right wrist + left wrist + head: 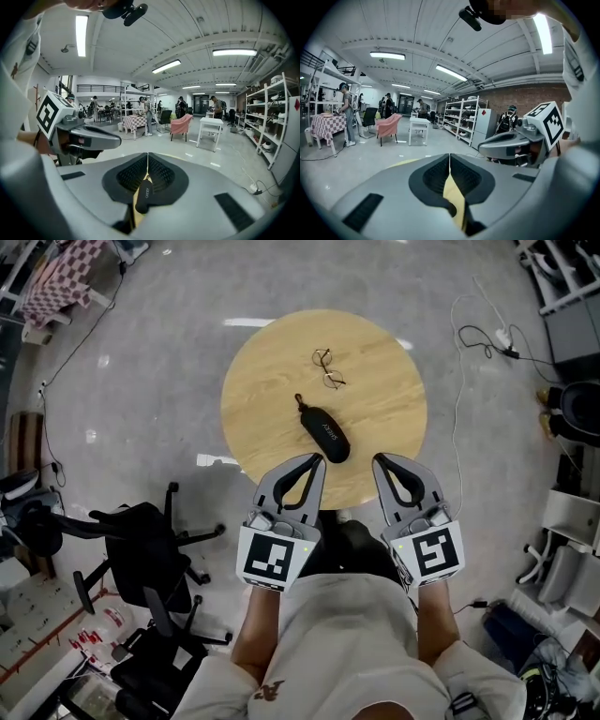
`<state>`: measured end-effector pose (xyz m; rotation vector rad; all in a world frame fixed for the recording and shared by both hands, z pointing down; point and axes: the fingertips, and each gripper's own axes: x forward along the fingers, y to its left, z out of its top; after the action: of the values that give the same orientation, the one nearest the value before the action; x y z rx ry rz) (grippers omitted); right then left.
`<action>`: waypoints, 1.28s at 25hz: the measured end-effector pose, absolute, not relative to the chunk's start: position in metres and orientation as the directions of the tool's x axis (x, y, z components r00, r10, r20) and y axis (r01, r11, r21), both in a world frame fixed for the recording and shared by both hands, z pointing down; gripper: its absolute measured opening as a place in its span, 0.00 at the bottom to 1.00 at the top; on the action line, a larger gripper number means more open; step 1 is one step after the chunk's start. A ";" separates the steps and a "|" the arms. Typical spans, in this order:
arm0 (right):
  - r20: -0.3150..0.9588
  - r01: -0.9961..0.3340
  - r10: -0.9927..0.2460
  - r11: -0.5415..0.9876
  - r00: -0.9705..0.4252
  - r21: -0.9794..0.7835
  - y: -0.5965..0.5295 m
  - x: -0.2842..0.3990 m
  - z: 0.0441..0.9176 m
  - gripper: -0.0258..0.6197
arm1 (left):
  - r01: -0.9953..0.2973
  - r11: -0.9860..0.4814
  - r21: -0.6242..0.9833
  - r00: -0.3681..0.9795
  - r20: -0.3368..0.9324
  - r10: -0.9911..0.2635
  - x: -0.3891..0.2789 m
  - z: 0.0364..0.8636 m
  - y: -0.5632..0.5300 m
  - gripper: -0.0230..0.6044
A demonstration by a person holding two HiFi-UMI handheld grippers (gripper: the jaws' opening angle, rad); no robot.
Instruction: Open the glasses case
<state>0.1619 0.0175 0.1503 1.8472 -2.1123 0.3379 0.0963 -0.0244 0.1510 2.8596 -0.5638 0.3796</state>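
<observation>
The black zip-up glasses case (324, 432) lies closed and slanted on the round wooden table (272, 381), near its front half. A pair of thin-rimmed glasses (326, 368) rests behind it. My left gripper (316, 459) and right gripper (379, 459) hover side by side over the table's near edge, both shut and empty, tips just short of the case. In the right gripper view the case (143, 196) shows below the shut jaws (147, 155). The left gripper view shows its shut jaws (449, 155) with only a strip of tabletop (453, 193) under them.
A black office chair (141, 549) stands on the floor at the left of the table. White cables and a power strip (504, 337) lie on the floor at the right. Shelves, tables and several people stand far off in the room.
</observation>
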 end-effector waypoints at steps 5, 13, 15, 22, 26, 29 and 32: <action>0.410 -0.993 -0.907 0.115 -0.096 0.020 0.008 0.163 0.173 0.07 | -0.375 -0.914 0.154 0.896 0.313 -0.315 0.100 0.178 -0.034 0.07; 0.461 -0.992 -0.881 0.126 -0.107 0.011 -0.001 0.164 0.213 0.07 | -0.366 -0.916 0.164 0.888 0.357 -0.291 0.109 0.221 -0.039 0.07; 0.472 -0.992 -0.875 0.127 -0.112 0.000 -0.003 0.165 0.223 0.07 | -0.375 -0.912 0.168 0.882 0.367 -0.295 0.110 0.232 -0.041 0.07; 0.498 -0.988 -0.855 0.156 -0.144 -0.018 -0.006 0.172 0.261 0.07 | -0.412 -0.893 0.182 0.855 0.417 -0.309 0.117 0.276 -0.042 0.07; 0.510 -0.986 -0.845 0.165 -0.162 -0.039 -0.007 0.177 0.279 0.07 | -0.433 -0.881 0.190 0.843 0.430 -0.322 0.123 0.293 -0.043 0.07; 0.519 -0.984 -0.837 0.172 -0.173 -0.049 -0.006 0.179 0.291 0.07 | -0.444 -0.875 0.193 0.836 0.441 -0.327 0.126 0.305 -0.043 0.07; 0.526 -0.984 -0.832 0.171 -0.176 -0.058 -0.007 0.185 0.307 0.07 | -0.453 -0.870 0.192 0.827 0.454 -0.331 0.130 0.319 -0.042 0.07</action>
<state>0.1848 -0.0068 0.3073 1.7206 -2.0801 0.5549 0.1298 -0.0424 0.3189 2.7174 -0.5973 0.5980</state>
